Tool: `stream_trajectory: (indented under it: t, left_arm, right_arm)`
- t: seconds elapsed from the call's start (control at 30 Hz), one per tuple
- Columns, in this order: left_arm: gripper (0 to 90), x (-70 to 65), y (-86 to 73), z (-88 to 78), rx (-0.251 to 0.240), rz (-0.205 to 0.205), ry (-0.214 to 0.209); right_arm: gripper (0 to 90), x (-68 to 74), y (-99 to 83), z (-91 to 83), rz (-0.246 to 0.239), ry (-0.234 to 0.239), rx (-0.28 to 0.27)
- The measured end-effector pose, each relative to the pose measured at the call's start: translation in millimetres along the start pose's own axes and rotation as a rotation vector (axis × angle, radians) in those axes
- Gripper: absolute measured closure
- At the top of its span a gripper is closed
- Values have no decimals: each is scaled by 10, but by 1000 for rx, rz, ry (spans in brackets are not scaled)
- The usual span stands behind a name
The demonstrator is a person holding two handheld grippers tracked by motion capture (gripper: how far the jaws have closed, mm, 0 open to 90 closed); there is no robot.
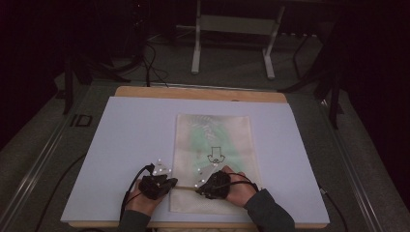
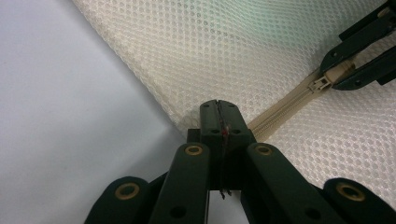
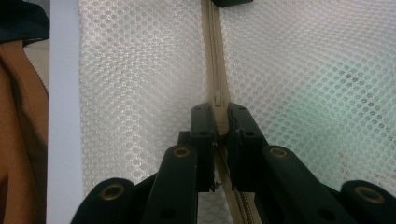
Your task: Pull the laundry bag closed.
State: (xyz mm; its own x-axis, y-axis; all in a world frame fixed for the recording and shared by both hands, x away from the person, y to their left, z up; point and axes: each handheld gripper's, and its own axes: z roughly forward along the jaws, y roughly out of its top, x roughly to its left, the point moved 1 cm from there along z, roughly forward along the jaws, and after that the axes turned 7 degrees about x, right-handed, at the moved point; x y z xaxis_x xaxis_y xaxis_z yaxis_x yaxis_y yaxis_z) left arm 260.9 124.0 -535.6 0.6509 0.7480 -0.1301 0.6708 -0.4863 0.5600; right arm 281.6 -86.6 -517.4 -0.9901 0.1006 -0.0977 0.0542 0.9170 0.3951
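Observation:
A cream mesh bag (image 1: 212,140) lies flat on the white board (image 1: 121,145), with something green and a black print showing through it. Its zipper (image 2: 280,109) runs across the bag near the front edge. My left gripper (image 2: 218,106) is shut on the bag's edge at the zipper's end, at the bag's left side (image 1: 170,182). My right gripper (image 3: 219,112) is shut on the zipper pull (image 3: 218,99), a short way along the zipper from the left one (image 1: 199,189). The left gripper view has the right gripper's jaws (image 2: 348,70) at the slider (image 2: 322,85).
The board rests on a wooden table (image 1: 193,93). Behind it stand the white legs of a metal frame (image 1: 196,48), and cables (image 1: 150,63) lie on the floor. A hand and dark sleeve (image 1: 263,205) lie over the bag's front right part.

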Motion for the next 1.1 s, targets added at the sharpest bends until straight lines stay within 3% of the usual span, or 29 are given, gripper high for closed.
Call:
stream_trajectory:
  t: [1.1]
  left_arm:
    - [896,-6,1,0,2,-5,2]
  right_arm:
    - [826,12,-82,-48,6,-7,0]
